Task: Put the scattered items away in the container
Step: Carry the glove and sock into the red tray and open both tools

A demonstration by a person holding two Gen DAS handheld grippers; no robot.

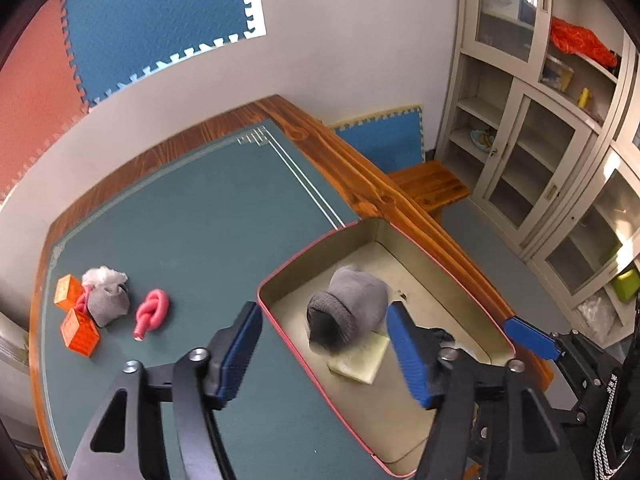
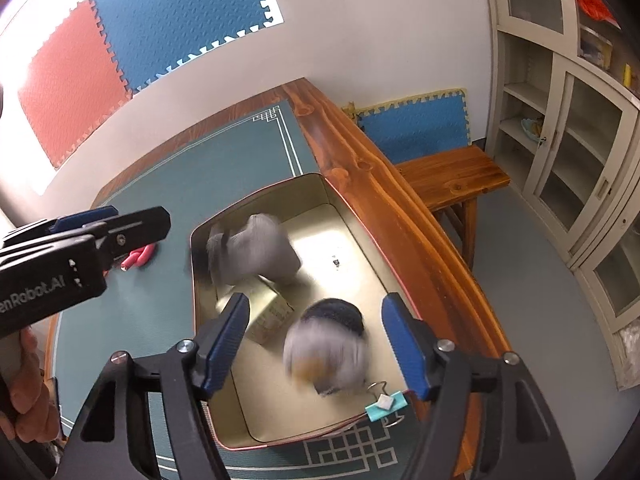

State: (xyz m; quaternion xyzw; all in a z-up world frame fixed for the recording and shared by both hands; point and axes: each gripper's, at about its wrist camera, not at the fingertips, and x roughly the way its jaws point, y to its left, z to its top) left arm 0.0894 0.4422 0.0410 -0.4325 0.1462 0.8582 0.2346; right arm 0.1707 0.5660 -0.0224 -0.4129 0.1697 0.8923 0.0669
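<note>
A metal tin with a red rim [image 1: 280,276] [image 2: 404,280] stands on the green mat. A grey rolled sock [image 1: 348,308] [image 2: 256,252] lies in it on a pale booklet [image 1: 360,364]. A second grey sock [image 2: 328,348], blurred, is in the tin below my right gripper [image 2: 316,340], which is open and empty. My left gripper [image 1: 324,344] is open and empty over the tin's near left wall. On the mat at left lie a pink knotted tube [image 1: 150,312], two orange cubes [image 1: 80,332], another grey sock [image 1: 108,300] and white fluff [image 1: 102,276].
A teal binder clip [image 2: 386,404] sits on the tin's near rim. The wooden table edge [image 1: 360,168] runs along the right, with a wooden bench [image 2: 452,176] and glass-door cabinets [image 1: 540,140] beyond. The left gripper body [image 2: 80,248] shows in the right wrist view.
</note>
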